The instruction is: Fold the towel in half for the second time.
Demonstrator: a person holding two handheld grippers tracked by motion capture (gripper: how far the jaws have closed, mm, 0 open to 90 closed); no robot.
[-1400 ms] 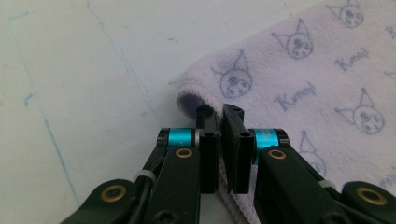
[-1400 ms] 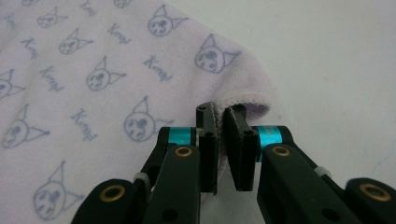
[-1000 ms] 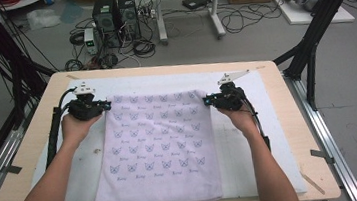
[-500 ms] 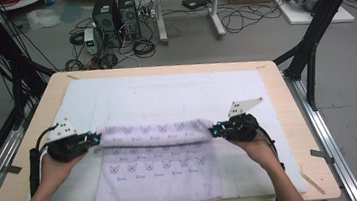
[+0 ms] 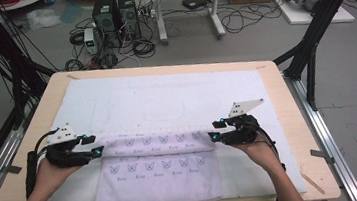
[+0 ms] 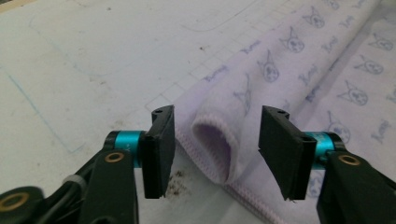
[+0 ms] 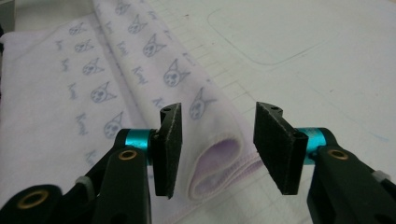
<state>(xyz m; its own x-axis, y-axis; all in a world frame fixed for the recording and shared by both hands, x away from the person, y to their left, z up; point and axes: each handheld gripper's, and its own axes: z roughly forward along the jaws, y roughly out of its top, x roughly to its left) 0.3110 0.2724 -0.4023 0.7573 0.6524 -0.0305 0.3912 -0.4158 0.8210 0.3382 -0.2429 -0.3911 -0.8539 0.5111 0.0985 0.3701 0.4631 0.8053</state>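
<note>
From above, the towel (image 5: 156, 170) lies on the white mat (image 5: 176, 93) at the table's (image 5: 286, 89) near edge, its far part folded toward the person into a rolled fold. The left gripper (image 5: 96, 150) sits at the fold's left end, the right gripper (image 5: 212, 136) at its right end. The gripper views add what the high view cannot: each fold end (image 6: 212, 140) (image 7: 217, 163) stands as a loop between pads that do not touch it (both pairs of jaws have just been opening). Beyond the table, computer boxes (image 5: 114, 9) and cables (image 5: 238, 19) lie on the floor; nothing crowds the towel.
</note>
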